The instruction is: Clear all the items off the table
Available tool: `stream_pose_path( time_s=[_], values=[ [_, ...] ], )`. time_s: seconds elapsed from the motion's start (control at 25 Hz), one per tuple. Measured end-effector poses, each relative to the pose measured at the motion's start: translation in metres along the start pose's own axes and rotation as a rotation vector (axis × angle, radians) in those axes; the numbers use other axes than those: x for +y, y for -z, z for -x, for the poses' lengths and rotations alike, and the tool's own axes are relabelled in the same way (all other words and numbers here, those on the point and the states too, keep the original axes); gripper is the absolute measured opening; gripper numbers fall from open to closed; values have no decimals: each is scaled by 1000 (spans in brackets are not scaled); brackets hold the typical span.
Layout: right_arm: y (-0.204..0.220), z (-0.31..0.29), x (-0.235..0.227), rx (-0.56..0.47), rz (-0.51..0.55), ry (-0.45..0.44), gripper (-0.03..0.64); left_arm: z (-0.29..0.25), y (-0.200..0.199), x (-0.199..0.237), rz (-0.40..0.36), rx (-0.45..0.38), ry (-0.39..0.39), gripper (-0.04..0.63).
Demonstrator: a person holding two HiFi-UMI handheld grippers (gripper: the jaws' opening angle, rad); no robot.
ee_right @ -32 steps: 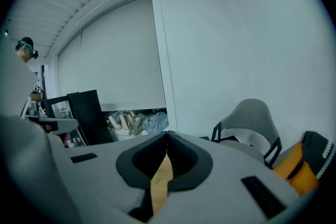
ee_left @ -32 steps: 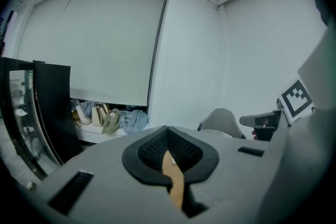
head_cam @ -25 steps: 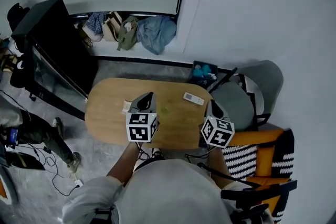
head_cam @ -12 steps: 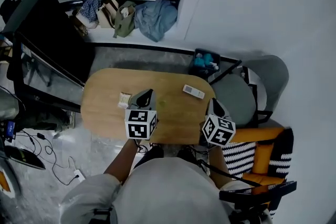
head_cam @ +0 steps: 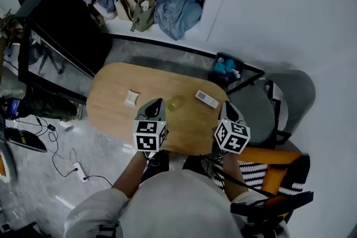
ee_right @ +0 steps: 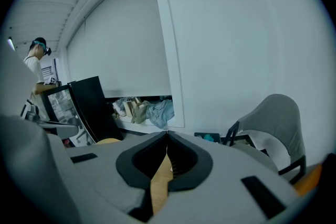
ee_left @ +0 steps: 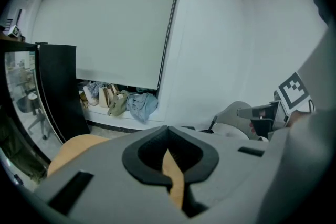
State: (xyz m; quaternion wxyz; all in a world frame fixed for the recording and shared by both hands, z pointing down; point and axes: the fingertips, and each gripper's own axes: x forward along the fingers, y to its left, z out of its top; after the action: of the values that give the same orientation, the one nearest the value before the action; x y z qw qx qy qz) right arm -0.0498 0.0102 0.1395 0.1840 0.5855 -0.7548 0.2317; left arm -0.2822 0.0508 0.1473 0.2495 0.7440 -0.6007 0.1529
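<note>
1. Left claw [ee_left: 168, 129]: in the left gripper view I read the jaws as fully together, with the tips meeting at the front. Nothing is gripped. Only a sliver of wood shows through the gap behind the tips.
2. Right claw [ee_right: 167, 136]: same reading in the right gripper view. The jaws are closed tip to tip and nothing is between them. The wood surface shows through the opening below the tips.
3. Oval wooden worktop [head_cam: 109, 111]: in the head view both claws are over its near edge, the left one towards the middle and the right one at the near right corner. I cannot tell whether either claw touches the wood.
4. Small pale flat packet [head_cam: 131, 98]: it lies on the worktop left of centre, just beyond the left claw and to its left, apart from it.
5. Small pale-green object [head_cam: 174, 104]: it sits mid-worktop near the left claw's tip. It is too small for me to identify.
6. White rectangular remote control [head_cam: 206, 99]: it lies on the right part of the worktop near the far edge, beyond the right claw and not touching it.
</note>
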Motion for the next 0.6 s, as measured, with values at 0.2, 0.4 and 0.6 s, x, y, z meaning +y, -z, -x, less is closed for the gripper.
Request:
stream_pose_path(
  time_s=[0.2,0.4,0.6],
  values=[
    [17,-15,-8,45,11,-28,23,-4,22,1,36,27,-39,8],
    [42,-40,6,94,25,-70,23,-9,59,27,86,76,-105,8],
    [77,-73,38,139,32,-113,25,-13,102,67,129,117,-160,8]
  ],
)
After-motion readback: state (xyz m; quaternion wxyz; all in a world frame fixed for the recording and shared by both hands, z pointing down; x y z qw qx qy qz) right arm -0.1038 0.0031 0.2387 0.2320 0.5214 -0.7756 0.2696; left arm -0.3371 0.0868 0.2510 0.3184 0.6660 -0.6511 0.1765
